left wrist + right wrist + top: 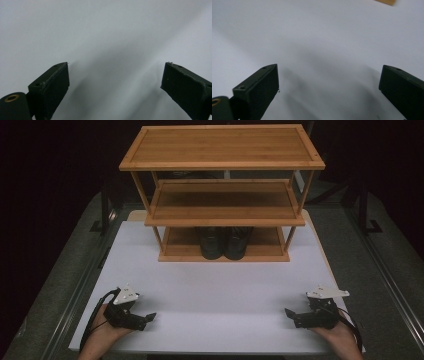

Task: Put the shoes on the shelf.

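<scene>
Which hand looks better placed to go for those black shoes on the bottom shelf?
Neither clearly. The shoes sit mid-shelf, and the left claw and right claw rest open, about equally far away.

White table (pixel 210 295) bearing a three-tier bamboo shoe rack (pixel 222 195) at its far edge, black shoes (pixel 225 242) paired on the bottom shelf.

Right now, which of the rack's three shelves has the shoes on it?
The bottom shelf of the wooden rack: a pair of black shoes stands at its middle, while the middle shelf and top shelf are bare.
</scene>
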`<state>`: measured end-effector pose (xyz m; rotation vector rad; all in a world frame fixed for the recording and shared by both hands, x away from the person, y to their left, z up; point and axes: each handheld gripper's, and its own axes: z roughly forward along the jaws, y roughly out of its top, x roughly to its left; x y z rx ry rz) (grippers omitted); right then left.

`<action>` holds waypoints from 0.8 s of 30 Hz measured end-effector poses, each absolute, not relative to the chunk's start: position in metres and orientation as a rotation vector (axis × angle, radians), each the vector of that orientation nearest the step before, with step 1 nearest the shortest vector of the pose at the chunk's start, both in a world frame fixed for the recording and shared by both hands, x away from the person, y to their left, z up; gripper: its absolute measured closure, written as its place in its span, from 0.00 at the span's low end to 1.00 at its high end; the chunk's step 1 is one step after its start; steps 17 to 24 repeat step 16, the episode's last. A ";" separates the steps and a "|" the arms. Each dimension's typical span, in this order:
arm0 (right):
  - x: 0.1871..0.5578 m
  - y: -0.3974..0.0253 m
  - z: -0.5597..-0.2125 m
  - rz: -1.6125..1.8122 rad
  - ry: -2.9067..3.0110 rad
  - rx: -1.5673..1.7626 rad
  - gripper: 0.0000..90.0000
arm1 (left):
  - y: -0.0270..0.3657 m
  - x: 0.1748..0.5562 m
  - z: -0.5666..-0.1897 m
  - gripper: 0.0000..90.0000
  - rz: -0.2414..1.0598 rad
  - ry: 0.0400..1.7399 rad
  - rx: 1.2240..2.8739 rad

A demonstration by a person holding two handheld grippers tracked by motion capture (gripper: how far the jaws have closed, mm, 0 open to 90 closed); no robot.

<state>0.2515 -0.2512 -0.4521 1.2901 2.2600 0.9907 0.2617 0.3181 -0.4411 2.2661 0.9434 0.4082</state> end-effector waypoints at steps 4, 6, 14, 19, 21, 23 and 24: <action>0.246 -0.259 -0.458 0.924 2.257 1.315 0.03 | 0.329 0.257 -0.448 0.02 0.390 0.938 2.241; 0.248 -0.261 -0.458 0.924 2.262 1.329 0.02 | 0.330 0.256 -0.450 0.02 0.387 0.931 2.230; 0.247 -0.261 -0.458 0.924 2.261 1.328 0.02 | 0.329 0.255 -0.450 0.01 0.395 0.927 2.230; 0.247 -0.261 -0.458 0.924 2.260 1.328 0.02 | 0.329 0.256 -0.450 0.01 0.395 0.930 2.231; 0.247 -0.261 -0.458 0.924 2.260 1.328 0.02 | 0.329 0.256 -0.450 0.01 0.395 0.930 2.231; 0.247 -0.261 -0.458 0.924 2.260 1.328 0.02 | 0.329 0.256 -0.450 0.01 0.395 0.930 2.231; 0.247 -0.261 -0.458 0.924 2.260 1.328 0.02 | 0.329 0.256 -0.450 0.01 0.395 0.930 2.231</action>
